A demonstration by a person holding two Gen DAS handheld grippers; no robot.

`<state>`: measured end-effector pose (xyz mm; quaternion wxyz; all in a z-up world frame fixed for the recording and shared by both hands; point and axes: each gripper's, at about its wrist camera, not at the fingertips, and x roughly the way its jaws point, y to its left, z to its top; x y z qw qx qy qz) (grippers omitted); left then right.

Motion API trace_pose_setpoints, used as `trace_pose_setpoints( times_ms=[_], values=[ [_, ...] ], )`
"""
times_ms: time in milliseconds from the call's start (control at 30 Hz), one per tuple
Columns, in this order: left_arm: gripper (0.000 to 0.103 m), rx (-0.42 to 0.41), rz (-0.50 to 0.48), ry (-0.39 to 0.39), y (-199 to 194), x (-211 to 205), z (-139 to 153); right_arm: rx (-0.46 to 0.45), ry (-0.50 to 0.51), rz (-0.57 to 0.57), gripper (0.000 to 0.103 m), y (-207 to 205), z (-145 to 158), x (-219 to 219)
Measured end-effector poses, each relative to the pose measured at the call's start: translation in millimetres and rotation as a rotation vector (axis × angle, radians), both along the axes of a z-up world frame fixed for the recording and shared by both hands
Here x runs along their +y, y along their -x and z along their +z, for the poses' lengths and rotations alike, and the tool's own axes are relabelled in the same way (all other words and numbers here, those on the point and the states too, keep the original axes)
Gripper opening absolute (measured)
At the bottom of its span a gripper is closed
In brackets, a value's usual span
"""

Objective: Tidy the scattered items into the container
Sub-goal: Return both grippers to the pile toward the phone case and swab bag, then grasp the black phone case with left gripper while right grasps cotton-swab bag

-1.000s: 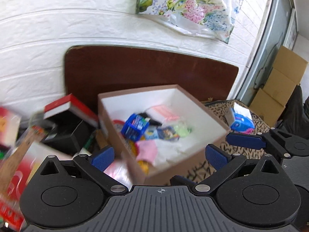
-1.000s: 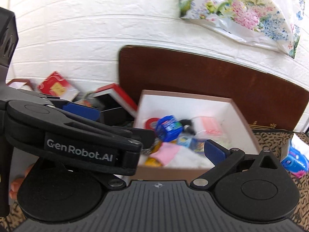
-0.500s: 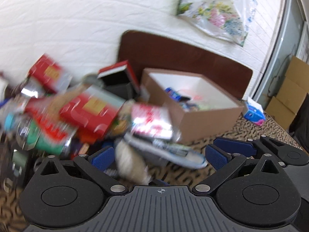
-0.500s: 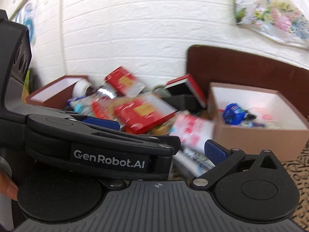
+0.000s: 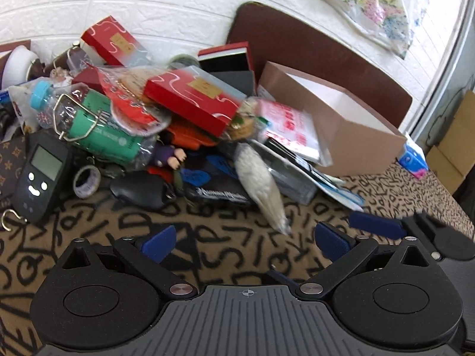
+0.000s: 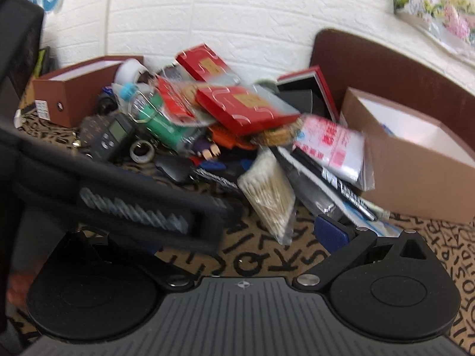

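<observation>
**Clutter heap beside cardboard box**

Left claw (image 5: 242,238): spread wide, empty, above bare patterned surface (image 5: 89,231). Right claw (image 6: 252,231): spread wide, empty, near bag of cotton swabs (image 6: 268,190). Heap: red boxes (image 5: 190,101), green can (image 5: 109,130), grey handheld device (image 5: 40,172), roll of tape (image 5: 86,181), pink packet (image 5: 292,130), small doll (image 5: 169,157), piled touching one another. Cardboard box (image 5: 332,127) just right of heap, pink packet leaning against its wall.

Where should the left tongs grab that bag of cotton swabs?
Take the bag of cotton swabs at its near, narrow end, which lies free on the patterned cloth. Come straight from the front with the open left tongs; the far end is tucked under the pile.
</observation>
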<state>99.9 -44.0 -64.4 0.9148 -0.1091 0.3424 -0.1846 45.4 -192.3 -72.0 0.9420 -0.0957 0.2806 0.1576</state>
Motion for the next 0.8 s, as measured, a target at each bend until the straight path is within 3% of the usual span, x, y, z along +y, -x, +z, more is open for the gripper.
trace_pose_setpoints(
  times_ms=[300, 733, 800],
  values=[
    [0.082, 0.057, -0.022, 0.019, -27.3, 4.7, -13.5, 0.042, -0.031, -0.062, 0.098, -29.0, -17.8, 0.4],
    [0.075, 0.110, 0.052, 0.090, -67.4, 9.2, -17.0, 0.067, 0.020, -0.091, 0.074, -60.1, -31.6, 5.1],
    [0.067, 0.132, 0.069, 0.110, -72.7, 12.1, -19.0, 0.071, 0.024, -0.093, 0.071, -64.4, -32.6, 6.1]
  ],
)
